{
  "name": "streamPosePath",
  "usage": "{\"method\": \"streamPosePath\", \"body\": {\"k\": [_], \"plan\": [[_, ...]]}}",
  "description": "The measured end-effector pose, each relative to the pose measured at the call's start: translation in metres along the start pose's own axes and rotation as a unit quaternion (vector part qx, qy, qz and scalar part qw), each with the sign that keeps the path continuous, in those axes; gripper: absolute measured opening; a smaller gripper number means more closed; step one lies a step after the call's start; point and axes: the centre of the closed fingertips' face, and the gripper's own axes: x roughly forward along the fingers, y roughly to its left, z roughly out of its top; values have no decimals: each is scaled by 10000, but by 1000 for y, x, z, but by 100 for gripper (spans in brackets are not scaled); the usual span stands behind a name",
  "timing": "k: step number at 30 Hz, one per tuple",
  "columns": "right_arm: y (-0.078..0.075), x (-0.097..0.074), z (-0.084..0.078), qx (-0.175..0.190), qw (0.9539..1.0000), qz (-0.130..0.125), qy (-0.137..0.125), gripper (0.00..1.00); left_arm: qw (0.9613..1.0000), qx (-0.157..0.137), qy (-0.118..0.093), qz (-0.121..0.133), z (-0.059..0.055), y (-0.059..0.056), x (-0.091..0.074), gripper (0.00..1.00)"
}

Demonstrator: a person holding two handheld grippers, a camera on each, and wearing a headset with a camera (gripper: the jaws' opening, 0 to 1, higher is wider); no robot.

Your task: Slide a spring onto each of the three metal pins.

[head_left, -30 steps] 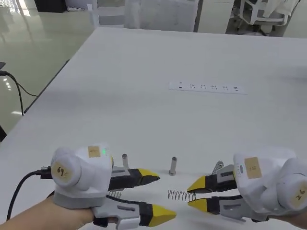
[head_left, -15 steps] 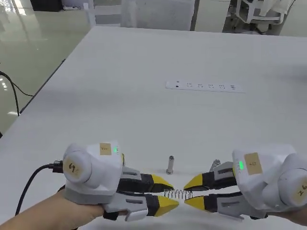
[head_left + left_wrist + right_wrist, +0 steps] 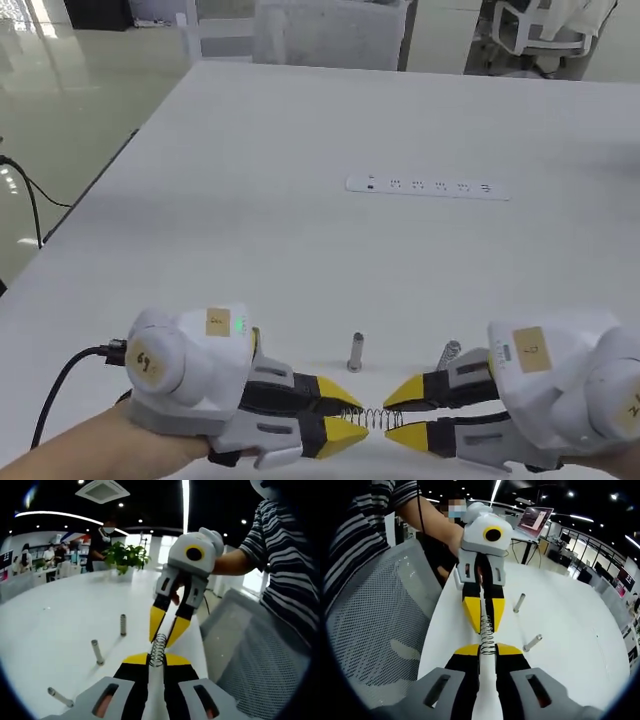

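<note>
Found the left gripper [image 3: 345, 415] clenched on the left end of one spring [image 3: 372, 417], low at the near edge of the white bench [image 3: 250, 200]. Found the right gripper [image 3: 397, 418] facing it tip to tip, clenched on the right end of that same spring. Saw the spring lying level between the two pairs of yellow tips, with a short run of coils bare in the gap.

Counted just that one spring in the left gripper view [image 3: 159, 647], pinched by the left gripper [image 3: 157, 659] at the bottom and by the right gripper [image 3: 164, 636] beyond it. Counted three metal pins [image 3: 96, 651] there, standing apart from each other on the bench beside the spring.

Counted two of them in the head view: a middle pin [image 3: 355, 352] upright just beyond the spring, and a right pin [image 3: 452, 352] close by the right gripper. Could not tell whether anything sat on the right pin.

Noted one power strip [image 3: 428, 186] farther across the bench, well apart from the rest.
</note>
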Motion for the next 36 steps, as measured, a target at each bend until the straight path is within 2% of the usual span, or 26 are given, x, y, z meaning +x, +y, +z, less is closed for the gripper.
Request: {"method": "streamPosePath", "body": {"k": [2, 10, 17, 23, 30, 36], "plan": [[0, -1, 1, 233, 9997, 0, -79, 9, 10000, 23, 25, -51, 0, -2, 1, 2], [1, -6, -9, 359, 9993, -14, -33, 9, 9999, 46, 98, -99, -3, -2, 0, 2], [5, -5, -7, 561, 9983, 30, -147, 11, 9997, 69, 130, -220, -1, -5, 1, 2], [6, -4, -5, 657, 9976, 11, -208, 9, 9994, 114, 167, -289, 0, -7, 2, 2], [5, -6, -3, 554, 9982, -27, -223, 7, 9994, 113, 198, -264, -2, -6, 2, 3], [1, -10, 7, 425, 9987, -87, -278, 7, 9994, 129, 222, -216, -3, -4, 2, 3]]}}
